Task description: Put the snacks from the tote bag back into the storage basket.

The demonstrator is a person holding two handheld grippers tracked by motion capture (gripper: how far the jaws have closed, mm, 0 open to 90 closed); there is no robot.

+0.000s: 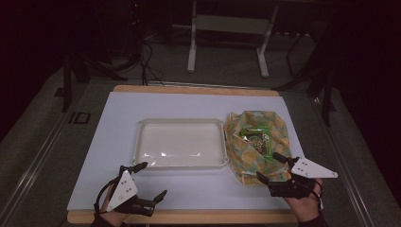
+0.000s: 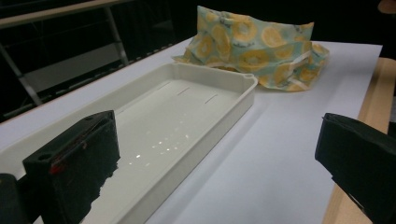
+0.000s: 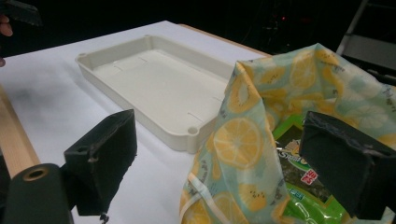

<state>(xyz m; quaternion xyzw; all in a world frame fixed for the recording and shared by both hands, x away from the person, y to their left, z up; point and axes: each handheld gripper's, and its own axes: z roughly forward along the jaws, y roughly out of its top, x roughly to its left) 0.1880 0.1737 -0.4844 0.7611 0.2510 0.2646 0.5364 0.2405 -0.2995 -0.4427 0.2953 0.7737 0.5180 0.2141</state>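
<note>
1. Biggest worry: the floppy lemon-print fabric bag (image 1: 255,142) sits near the desk's right edge, just beside the shallow white plastic tray (image 1: 179,142). It's soft and crumpled, so a pinch on one loose fold would probably drag the whole bag across the white sheet (image 1: 113,118) instead of opening it.
2. The right gripper (image 1: 272,168) hovers at the bag's near edge, jaws spread wide, holding nothing. Closing too deep could crush the green snack packet (image 3: 303,186) poking out of the bag's mouth.
3. The left gripper (image 1: 151,179), near the desk's front edge by the tray's corner, also has jaws apart and empty, so it could nudge the tray.
</note>
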